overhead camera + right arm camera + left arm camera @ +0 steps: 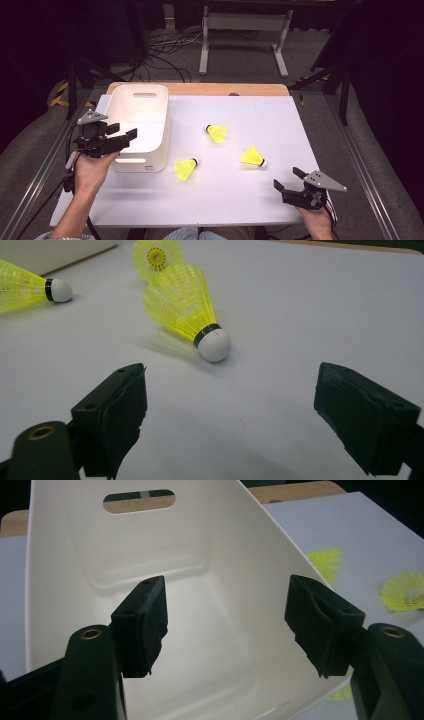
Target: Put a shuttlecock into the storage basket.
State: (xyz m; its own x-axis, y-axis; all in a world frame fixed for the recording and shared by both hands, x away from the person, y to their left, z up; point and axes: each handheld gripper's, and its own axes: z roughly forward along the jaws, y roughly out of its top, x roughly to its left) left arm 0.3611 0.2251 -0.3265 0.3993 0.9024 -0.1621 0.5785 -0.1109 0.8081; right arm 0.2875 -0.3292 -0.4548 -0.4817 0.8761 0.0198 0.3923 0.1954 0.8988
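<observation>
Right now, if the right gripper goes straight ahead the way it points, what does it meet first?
Most likely the nearest shuttlecock, cork end first, ahead of the open right gripper; bare table lies between them.

Three shuttlecocks [218, 133] [186, 168] [253, 157] lie on the table [210, 200] right of the bin [140, 125].

Shuttlecock [30, 287] cropped at left edge

Left tool [124, 136]: jaws spread wide, nothing between the pads, tips pointing forward and to the right.
Left hand [92, 167]: wrapped under the tool's body, forearm slanting in behind it.
Right tool [289, 180]: jaws wide apart, empty, tips pointing up and to the left.
Right hand [316, 216]: gripping the tool from behind, wrist low.
</observation>
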